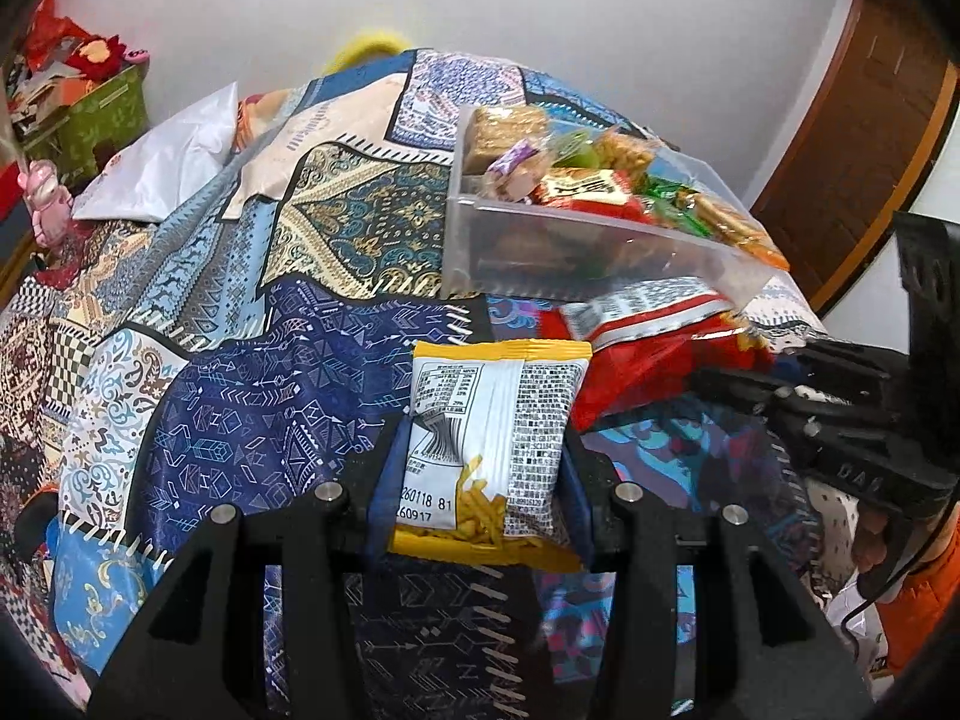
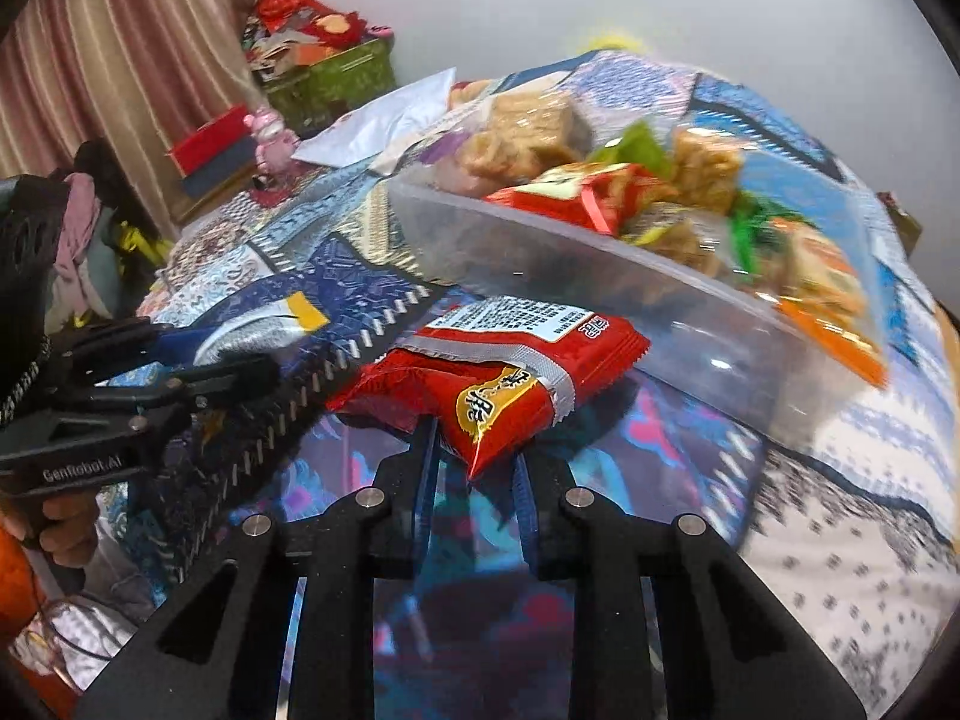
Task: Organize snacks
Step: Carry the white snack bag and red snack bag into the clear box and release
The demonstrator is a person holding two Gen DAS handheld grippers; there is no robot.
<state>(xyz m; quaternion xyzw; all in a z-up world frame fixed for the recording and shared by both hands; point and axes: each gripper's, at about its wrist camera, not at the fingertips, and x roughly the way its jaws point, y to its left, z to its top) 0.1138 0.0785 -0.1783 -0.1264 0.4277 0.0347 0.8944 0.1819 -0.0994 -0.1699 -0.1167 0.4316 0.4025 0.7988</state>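
Observation:
My left gripper (image 1: 480, 480) is shut on a yellow-and-white fries packet (image 1: 498, 414), held upright above the patterned cloth (image 1: 288, 372). My right gripper (image 2: 477, 450) is shut on the lower corner of a red snack packet (image 2: 498, 378), lifted just in front of a clear plastic bin (image 2: 540, 264). The bin (image 1: 570, 234) holds several wrapped snacks and sits at the back right of the cloth. The right gripper (image 1: 714, 387) with the red packet (image 1: 648, 342) shows at the right of the left wrist view. At the left of the right wrist view I see the left gripper (image 2: 240, 354) with its packet (image 2: 264, 324).
A white bag (image 1: 168, 162) lies at the back left of the cloth. Behind it stand a green box (image 1: 102, 120) piled with red items and a pink toy (image 1: 42, 192). A curtain (image 2: 102, 78) hangs at the left, a wooden door (image 1: 840, 138) stands at the right.

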